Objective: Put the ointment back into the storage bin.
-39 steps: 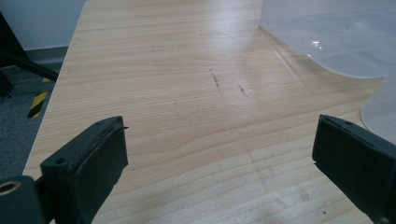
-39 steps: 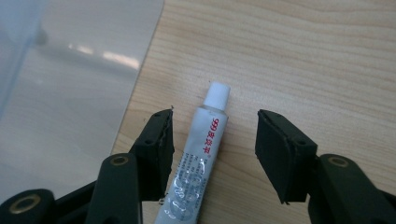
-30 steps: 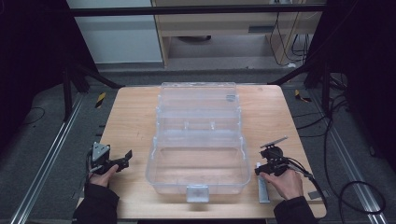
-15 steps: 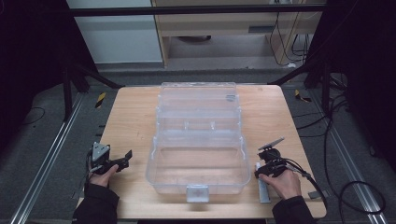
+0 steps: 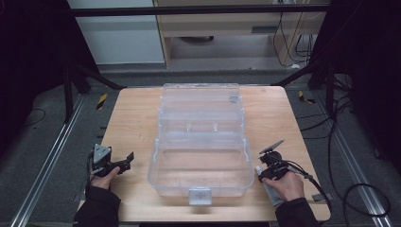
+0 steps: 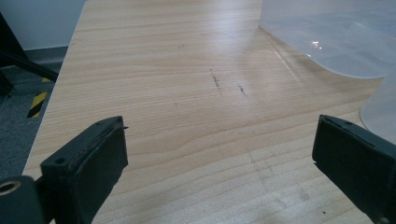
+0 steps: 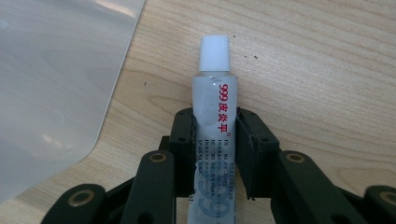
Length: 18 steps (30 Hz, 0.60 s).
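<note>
Material: soft white plastic, we judge, for the ointment tube (image 7: 215, 135), with a ribbed white screw cap (image 7: 215, 53) and red print on its body.
Where it lies: on the wooden table (image 5: 132, 123) at the near right, just right of the open clear plastic box (image 5: 201, 156).
Right gripper (image 7: 215, 151): its jaws are pressed against both sides of the tube, at mid-body below the cap.
Left gripper (image 6: 219, 163): jaws spread wide over bare wood at the near left, holding nothing.
Handling: we expect it to be light and squashy, and slippery if pinched hard.
Best hold: we would keep to the mid-body, gently, since the crimped end is flat and the cap narrow.
</note>
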Each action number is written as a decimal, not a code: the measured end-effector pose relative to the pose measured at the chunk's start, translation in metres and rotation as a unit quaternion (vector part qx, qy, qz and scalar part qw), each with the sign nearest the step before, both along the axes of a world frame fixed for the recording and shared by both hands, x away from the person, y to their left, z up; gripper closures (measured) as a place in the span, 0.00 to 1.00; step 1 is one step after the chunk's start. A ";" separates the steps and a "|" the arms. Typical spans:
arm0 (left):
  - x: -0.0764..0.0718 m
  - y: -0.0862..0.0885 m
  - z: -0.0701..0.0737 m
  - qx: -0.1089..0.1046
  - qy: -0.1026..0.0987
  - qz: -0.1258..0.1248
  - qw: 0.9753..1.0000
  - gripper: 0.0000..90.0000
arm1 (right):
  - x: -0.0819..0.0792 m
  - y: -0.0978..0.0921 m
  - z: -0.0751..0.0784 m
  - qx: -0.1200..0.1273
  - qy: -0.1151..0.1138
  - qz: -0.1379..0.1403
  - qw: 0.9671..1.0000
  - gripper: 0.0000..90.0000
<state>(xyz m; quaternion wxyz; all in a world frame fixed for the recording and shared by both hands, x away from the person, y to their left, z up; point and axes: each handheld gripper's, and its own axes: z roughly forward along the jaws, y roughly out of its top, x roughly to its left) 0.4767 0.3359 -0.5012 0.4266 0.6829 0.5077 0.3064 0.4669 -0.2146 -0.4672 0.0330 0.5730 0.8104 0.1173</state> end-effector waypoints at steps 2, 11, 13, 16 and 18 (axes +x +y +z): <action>0.000 0.000 0.000 0.000 0.000 0.000 1.000 0.03 | 0.001 0.001 0.000 -0.003 0.004 0.002 1.000 0.77; 0.000 0.000 0.000 0.002 0.001 -0.001 1.000 0.03 | 0.004 0.000 0.002 -0.012 0.009 0.015 1.000 0.78; 0.000 0.000 0.000 0.002 0.002 0.000 1.000 0.03 | 0.003 -0.001 0.004 -0.008 0.004 0.015 1.000 0.78; 0.000 0.000 0.000 0.001 0.002 0.001 1.000 0.03 | 0.001 -0.008 0.016 0.007 -0.011 0.020 1.000 0.78; 0.000 0.000 0.000 0.003 0.002 0.000 1.000 0.03 | 0.001 -0.011 0.023 0.010 -0.025 0.022 0.999 0.78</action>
